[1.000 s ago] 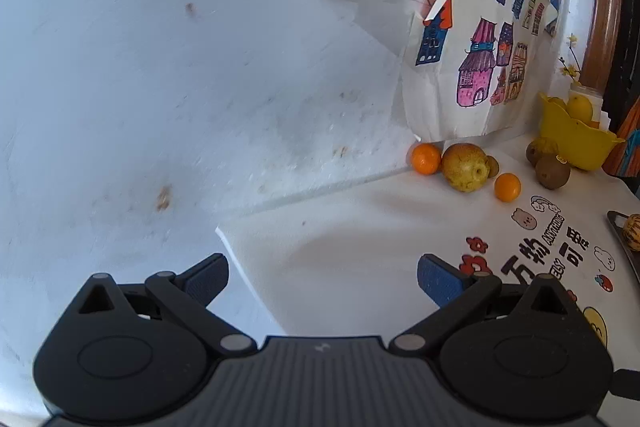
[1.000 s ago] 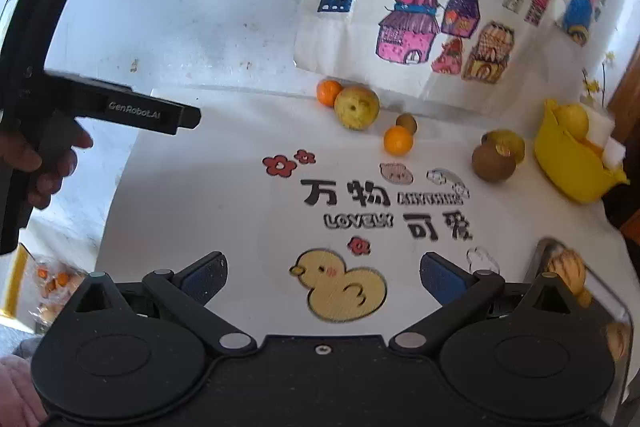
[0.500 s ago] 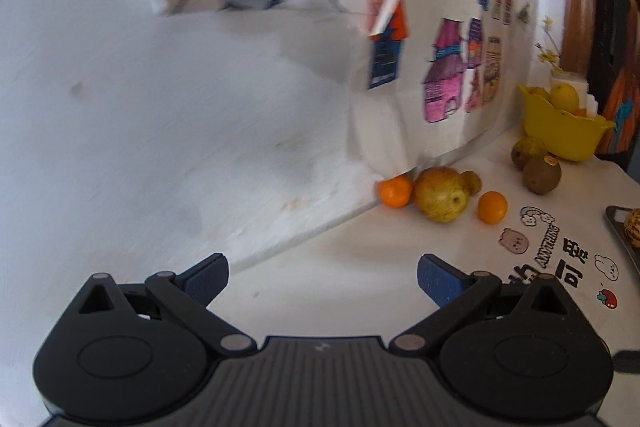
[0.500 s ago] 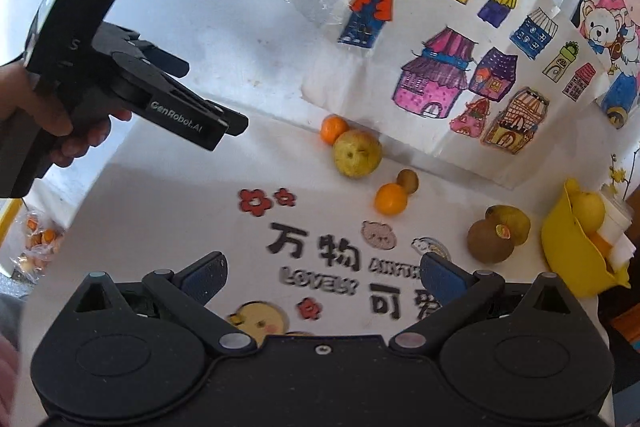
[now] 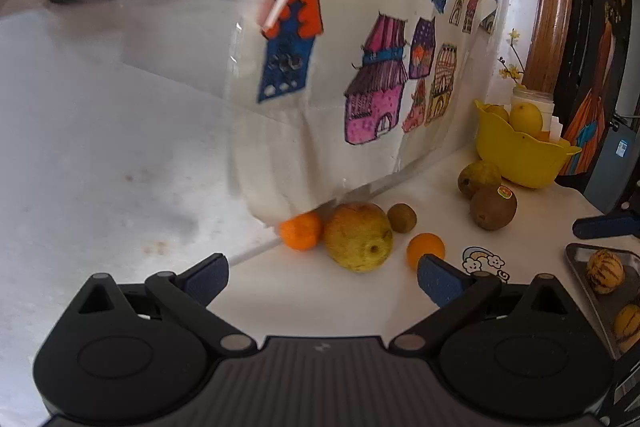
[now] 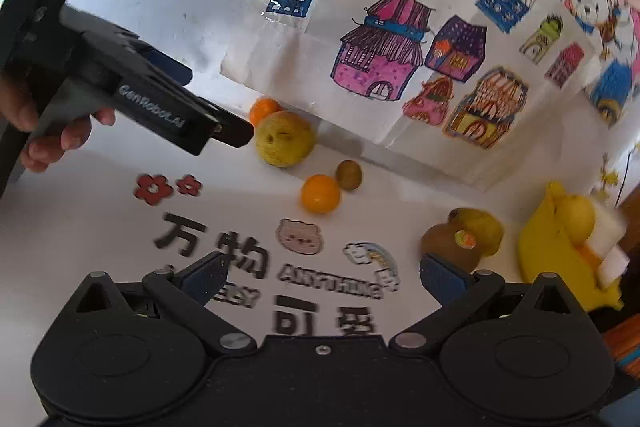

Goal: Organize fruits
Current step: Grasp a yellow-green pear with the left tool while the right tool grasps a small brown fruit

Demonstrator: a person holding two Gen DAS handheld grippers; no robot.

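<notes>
- While both tools hang over the surface (image 6: 80, 227), neither holds anything: the left tool (image 5: 322, 277) stands wide, and so does the right tool (image 6: 320, 277).
- The loose fruit lies at the foot of the drawing sheet (image 6: 400, 27): a tangerine (image 5: 300, 231) touching the big pear (image 5: 358, 237), a small kiwi (image 5: 402, 217) just behind it, and an orange (image 5: 425, 249) near the left tool's right finger.
- Two brown fruits (image 5: 493, 207) sit beside the yellow bowl (image 5: 520, 159); a metal tray (image 5: 576, 259) at the right edge holds striped fruit.
- The left tool seems lined up on the pear cluster, so that is likely the pick in hand.
- To do it well: centre one fruit between the fingers, come in low, and close at its widest part.
- The pear is wide and round; a shallow grip may squeeze it out.
- Watch the tangerine touching it, which could roll under the sheet.
</notes>
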